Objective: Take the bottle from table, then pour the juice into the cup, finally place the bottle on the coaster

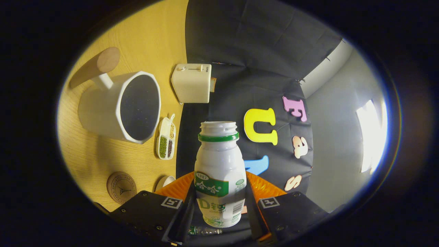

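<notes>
A white plastic bottle (219,175) with a green band at its neck and a green label sits between my two fingers, its open mouth pointing away from me. My gripper (219,206) is shut on the bottle's body. The view is rolled sideways, so the wooden table (103,157) stands like a wall beside the bottle. On it, well off to the side of the bottle's mouth, is a large white cup (120,106) with a wooden handle and a dark inside. A round brown coaster (121,187) lies on the table close to my finger.
A cream toaster (192,83) stands at the table's far edge against the black cloth wall. A small white divided dish (166,139) with green and brown beans lies between cup and wall. A small white bowl (165,181) sits near the coaster.
</notes>
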Demonstrator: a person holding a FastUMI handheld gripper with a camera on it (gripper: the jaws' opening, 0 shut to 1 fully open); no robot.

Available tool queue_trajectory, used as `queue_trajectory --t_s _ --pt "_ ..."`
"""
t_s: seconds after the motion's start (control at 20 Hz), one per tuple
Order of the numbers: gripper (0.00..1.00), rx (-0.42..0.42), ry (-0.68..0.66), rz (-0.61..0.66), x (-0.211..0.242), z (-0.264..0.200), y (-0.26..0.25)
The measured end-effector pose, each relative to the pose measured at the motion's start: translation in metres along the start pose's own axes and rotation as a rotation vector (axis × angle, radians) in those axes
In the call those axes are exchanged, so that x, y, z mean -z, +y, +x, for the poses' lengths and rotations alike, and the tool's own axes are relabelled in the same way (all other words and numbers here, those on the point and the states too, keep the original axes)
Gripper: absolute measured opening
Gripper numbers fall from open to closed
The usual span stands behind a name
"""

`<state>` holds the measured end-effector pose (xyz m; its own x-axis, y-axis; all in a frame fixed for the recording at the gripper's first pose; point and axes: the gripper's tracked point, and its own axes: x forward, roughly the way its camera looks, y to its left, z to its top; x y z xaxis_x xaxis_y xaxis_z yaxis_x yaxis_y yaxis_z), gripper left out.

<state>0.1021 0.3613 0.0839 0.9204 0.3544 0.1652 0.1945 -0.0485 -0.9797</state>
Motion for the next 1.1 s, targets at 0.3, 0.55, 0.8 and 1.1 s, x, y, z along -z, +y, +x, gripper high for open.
queue_trajectory --t_s 0.3,0.55,0.8,1.1 --pt "0.67 0.005 -0.01 -0.029 -0.0018 0.0021 -0.0013" --pt "0.67 0.01 -0.015 -0.06 -0.0017 0.0038 -0.0024" --pt "0.67 0.01 -0.02 -0.066 -0.002 0.0044 -0.0011" --pt "0.67 0.007 -0.021 -0.076 -0.0031 0.0048 -0.0005"
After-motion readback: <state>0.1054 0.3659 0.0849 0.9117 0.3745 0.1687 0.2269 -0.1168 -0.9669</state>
